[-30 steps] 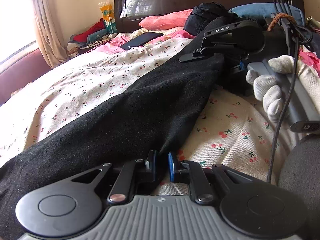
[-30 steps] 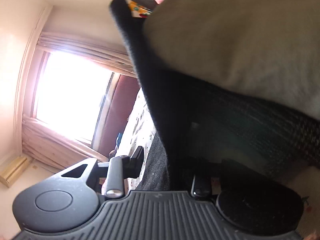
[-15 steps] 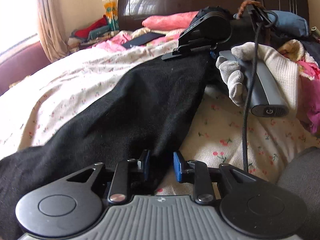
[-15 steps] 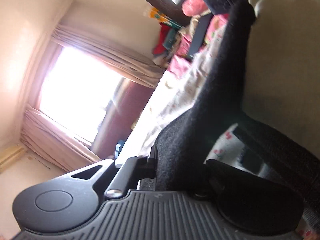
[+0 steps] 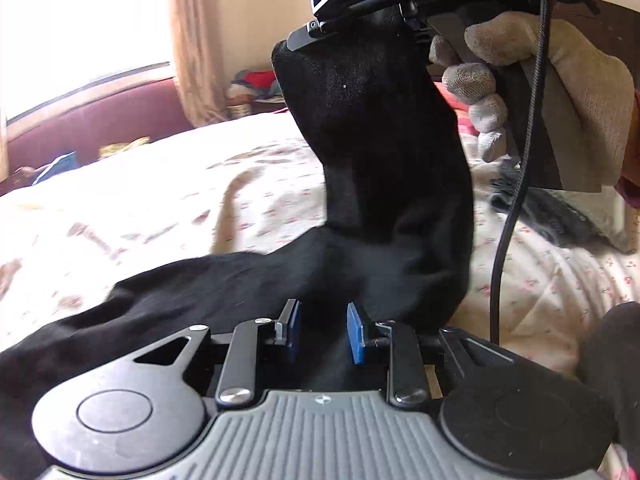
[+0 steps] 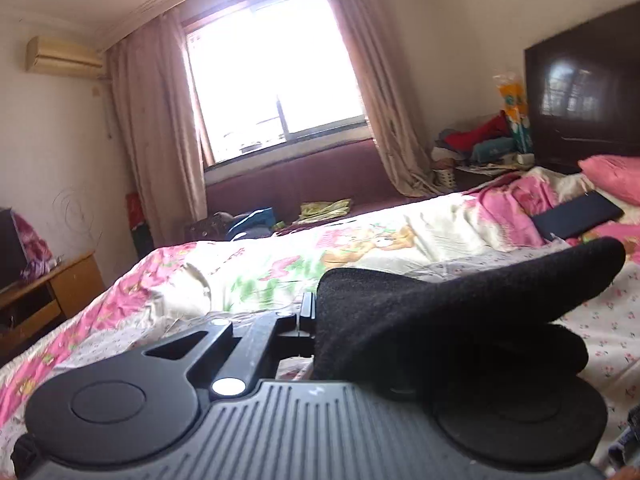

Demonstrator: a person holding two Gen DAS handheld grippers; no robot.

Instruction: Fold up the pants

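- On the bed (image 5: 168,184), over a cream sheet printed with small red cherries, black pants (image 5: 384,168) lie partly flat and partly lifted.
- Low in the left wrist view, the left gripper (image 5: 322,332) has its blue pads (image 5: 294,330) parted, with black cloth lying in the gap between them; the pads do not press on it (so nothing is pinched on this side).
- Up at the top of that view, the right gripper (image 5: 360,20) pinches one end of the pants, and the cloth hangs down from it in a steep column before spreading across the sheet toward the left.
- Around that gripper's handle is a hand in a pale knit glove (image 5: 540,88), with a black cable (image 5: 516,200) trailing down beside it.
- From the right wrist view, the right gripper (image 6: 344,340) is closed on a thick wad of the pants (image 6: 460,312), which covers one finger entirely; the other finger (image 6: 306,316) sits against the cloth's edge.
- Beyond the cloth, that view shows a pink floral quilt (image 6: 248,264), a pink pillow (image 6: 612,176), a dark flat slab (image 6: 576,216) lying on the bedding (what it is I cannot tell), the dark headboard (image 6: 584,88), a bright window (image 6: 272,80) with beige curtains (image 6: 152,140), and an air conditioner (image 6: 62,58) high on the wall.
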